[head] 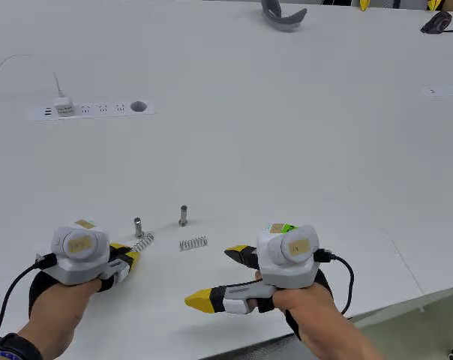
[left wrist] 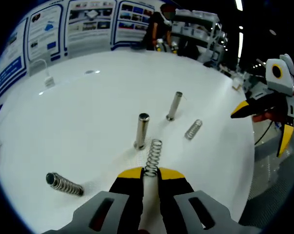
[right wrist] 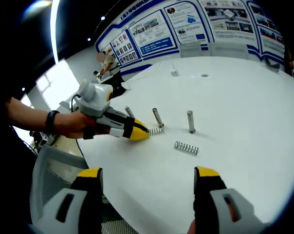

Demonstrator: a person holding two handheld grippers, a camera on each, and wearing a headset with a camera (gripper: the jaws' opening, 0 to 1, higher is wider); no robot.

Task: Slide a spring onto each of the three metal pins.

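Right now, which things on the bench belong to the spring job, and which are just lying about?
Job: near pin, far pin, held spring in left tongs, loose spring, flat-lying pin wearing a spring.
Lying about: power strip, grey strap, black object.

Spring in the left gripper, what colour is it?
The spring is silvery; left gripper view shows it best.

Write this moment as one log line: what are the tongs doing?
left tongs: shut on spring beside upright pin | right tongs: open, empty | loose spring: lying on table

White workbench (head: pixel 301 150) bears two upright pins (head: pixel 183 215), a loose spring (head: pixel 193 243), a power strip (head: pixel 91 109).
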